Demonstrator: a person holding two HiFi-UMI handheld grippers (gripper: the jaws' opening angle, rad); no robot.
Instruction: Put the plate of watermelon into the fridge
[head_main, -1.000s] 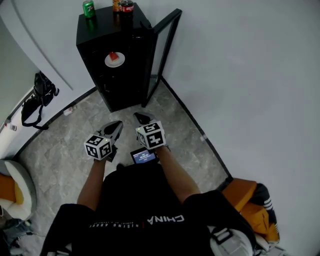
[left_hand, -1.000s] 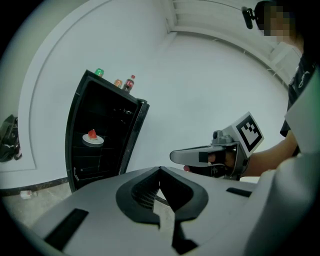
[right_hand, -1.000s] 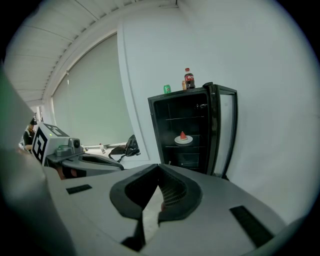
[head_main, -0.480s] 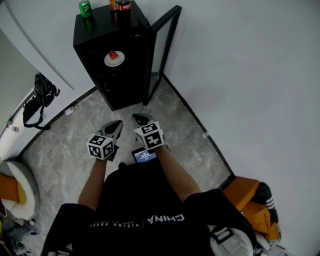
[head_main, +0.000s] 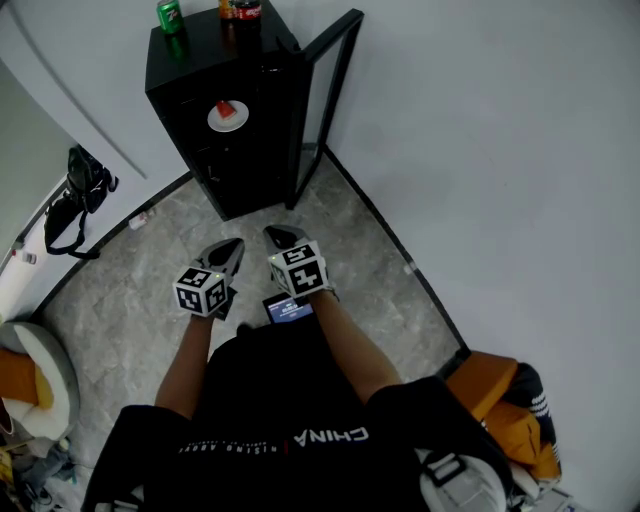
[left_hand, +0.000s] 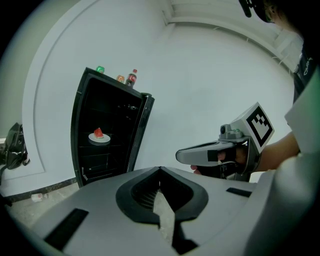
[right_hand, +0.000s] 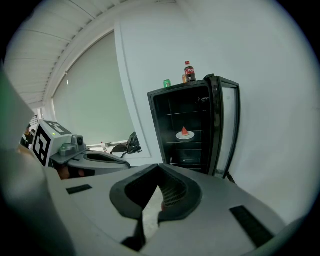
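Grey tiled floor (head_main: 130, 290) lies beneath the left gripper (head_main: 232, 246) and right gripper (head_main: 281, 236), side by side, each with jaws pressed together on nothing. Ahead, the plate of watermelon (head_main: 228, 116) sits on a shelf inside the open black fridge (head_main: 190, 75).

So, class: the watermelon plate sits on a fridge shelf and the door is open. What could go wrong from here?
1. The fridge door stands wide open. If it is left like that, the cold escapes and the watermelon plate may warm up.
2. Swinging that door shut hard could shake the cabinet and topple the bottle or the green can standing on top.
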